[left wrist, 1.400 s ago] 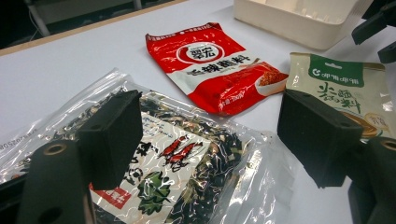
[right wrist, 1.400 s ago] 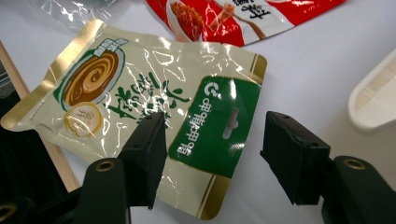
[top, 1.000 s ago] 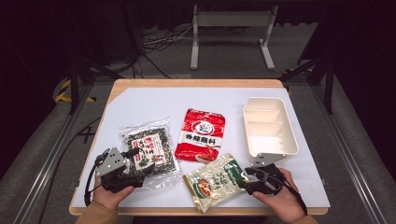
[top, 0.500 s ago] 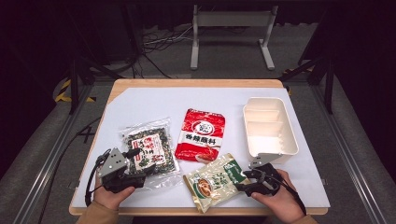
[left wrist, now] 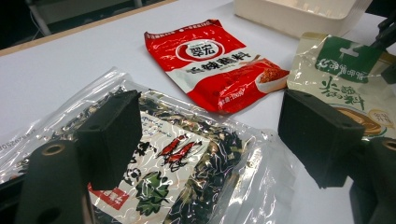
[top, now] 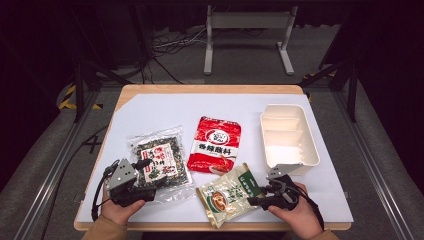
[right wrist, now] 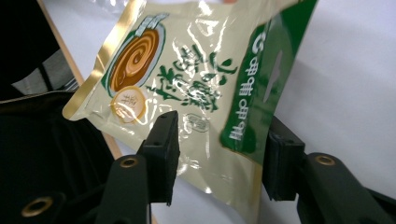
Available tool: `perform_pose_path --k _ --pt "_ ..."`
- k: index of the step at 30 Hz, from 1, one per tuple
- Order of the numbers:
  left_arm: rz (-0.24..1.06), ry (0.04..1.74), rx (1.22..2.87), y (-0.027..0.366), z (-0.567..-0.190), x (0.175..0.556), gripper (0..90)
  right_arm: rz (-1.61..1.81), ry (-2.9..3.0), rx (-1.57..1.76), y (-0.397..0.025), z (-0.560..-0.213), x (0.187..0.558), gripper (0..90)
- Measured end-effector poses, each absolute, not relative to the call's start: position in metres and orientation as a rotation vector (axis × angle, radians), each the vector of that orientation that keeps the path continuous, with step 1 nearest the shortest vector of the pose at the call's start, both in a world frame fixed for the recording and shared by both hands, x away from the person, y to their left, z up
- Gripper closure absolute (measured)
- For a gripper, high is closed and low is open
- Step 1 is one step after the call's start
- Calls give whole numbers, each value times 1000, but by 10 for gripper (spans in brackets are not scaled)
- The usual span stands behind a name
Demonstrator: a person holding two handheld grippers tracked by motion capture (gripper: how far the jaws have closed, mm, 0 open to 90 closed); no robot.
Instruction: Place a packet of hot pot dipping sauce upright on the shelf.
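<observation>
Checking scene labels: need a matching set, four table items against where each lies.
Things:
1. red packet
2. seaweed bag
3. green-and-cream pouch
4. white tray

Places:
A. between the right tool's open jaws
B. far right of the table
C. middle of the table, untouched
D. under the left tool's open jaws

Pairs: 1-C, 2-D, 3-A, 4-B

Bright light from overhead floods the white table (top: pixel 150 115) while the room around it sits nearly black. Glare streaks the clear seaweed packet (left wrist: pixel 177 168), and the close black jaws look soft and blurred.
</observation>
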State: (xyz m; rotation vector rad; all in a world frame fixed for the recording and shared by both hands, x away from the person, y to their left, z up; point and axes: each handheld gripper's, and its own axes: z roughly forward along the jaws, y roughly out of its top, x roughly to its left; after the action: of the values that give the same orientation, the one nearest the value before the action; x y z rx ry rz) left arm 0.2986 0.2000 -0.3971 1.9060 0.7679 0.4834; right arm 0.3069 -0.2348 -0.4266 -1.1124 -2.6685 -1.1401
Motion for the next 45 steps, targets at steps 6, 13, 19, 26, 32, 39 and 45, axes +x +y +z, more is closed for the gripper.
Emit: perform_pose_path --k 6,13,19,26,32,39,45 --pt "480 765 1911 199 -397 298 221 -1093 -2682 -1130 -231 -435 309 714" --pt "484 765 1908 199 -397 298 220 -1102 -2689 -1167 -233 -433 309 888" --pt "487 764 1905 200 -397 298 221 -1159 -2670 -1154 -234 -426 309 895" --pt "487 773 1904 201 -397 298 220 -1236 -2606 -1127 -237 -412 309 896" --pt "489 776 1902 201 -397 298 220 -1256 -2612 -1110 -236 -392 304 896" --pt "487 783 1902 201 -398 299 220 -1321 -2614 -1067 -241 -364 301 897" --pt "490 786 1902 201 -397 298 220 -1350 -2629 -1008 -239 -340 298 897"
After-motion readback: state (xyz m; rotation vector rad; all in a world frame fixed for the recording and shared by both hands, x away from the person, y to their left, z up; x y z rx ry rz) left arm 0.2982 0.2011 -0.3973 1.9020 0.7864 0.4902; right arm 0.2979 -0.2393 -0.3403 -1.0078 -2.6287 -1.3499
